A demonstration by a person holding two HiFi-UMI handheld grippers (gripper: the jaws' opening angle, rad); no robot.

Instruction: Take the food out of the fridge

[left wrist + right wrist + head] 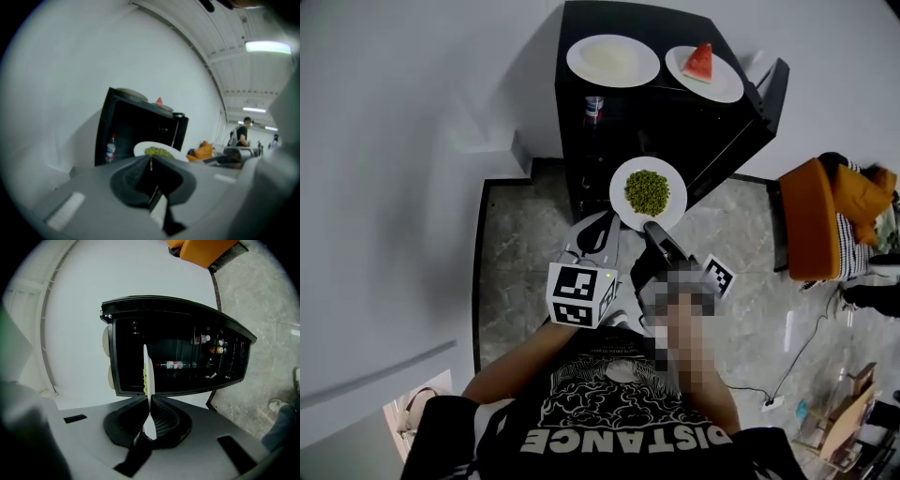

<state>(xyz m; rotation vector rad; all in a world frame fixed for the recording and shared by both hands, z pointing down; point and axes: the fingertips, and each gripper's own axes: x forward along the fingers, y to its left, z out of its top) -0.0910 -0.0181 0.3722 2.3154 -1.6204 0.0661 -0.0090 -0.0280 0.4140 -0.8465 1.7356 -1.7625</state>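
- Grips the near rim of the plate (677,192) of green peas (647,190) with the right gripper (653,225), jaws clenched on it.
- Has the left gripper (606,221) pinched closed on nothing, tips just beside the plate's near-left rim; contact not discernible.
- Holds that plate outside the black fridge (670,122), before its open door (741,131), not yet set down.
- Already has two servings on the fridge top: a white plate (577,61) of something pale on the left, a watermelon slice (699,61) on the right.
- Leaves a bottle (593,108) inside; seemingly no food left, so likely only placing remains.
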